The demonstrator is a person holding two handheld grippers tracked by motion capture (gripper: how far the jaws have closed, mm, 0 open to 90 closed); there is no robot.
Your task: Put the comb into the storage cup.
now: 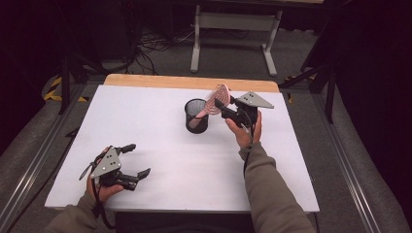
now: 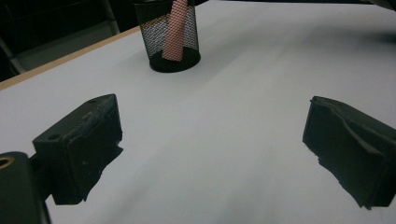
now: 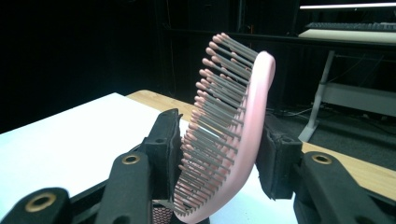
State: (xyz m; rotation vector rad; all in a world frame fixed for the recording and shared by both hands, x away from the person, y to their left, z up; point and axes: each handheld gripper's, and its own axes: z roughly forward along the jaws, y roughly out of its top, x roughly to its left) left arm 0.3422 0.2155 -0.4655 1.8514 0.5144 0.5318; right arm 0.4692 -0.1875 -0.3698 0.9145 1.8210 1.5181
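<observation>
White board covers the table (image 1: 145, 160), with a strip of bare wood along its far edge and dark floor, cables and a pale desk frame beyond. Near the middle, a little toward the far side, stands a black mesh cup (image 1: 196, 115), upright. A pink hairbrush (image 1: 214, 101) leans out of it to the right, handle down inside the cup, bristled head up above the rim.

My right gripper (image 1: 222, 108) is at that head, just right of the cup, my hand (image 1: 247, 131) behind it. In the right gripper view the brush (image 3: 229, 140) sits between my two black jaws, bristles facing one pad, the smooth pink back facing the other. The jaws stand narrow around the head; I cannot tell whether the pads press on it.

My left gripper (image 1: 136, 160) rests low at the near left of the table, well apart from the cup. Its jaws are spread wide with only bare white surface between them, and the left gripper view looks across the board to the cup (image 2: 172, 37) and the brush handle (image 2: 175, 30) inside it.
</observation>
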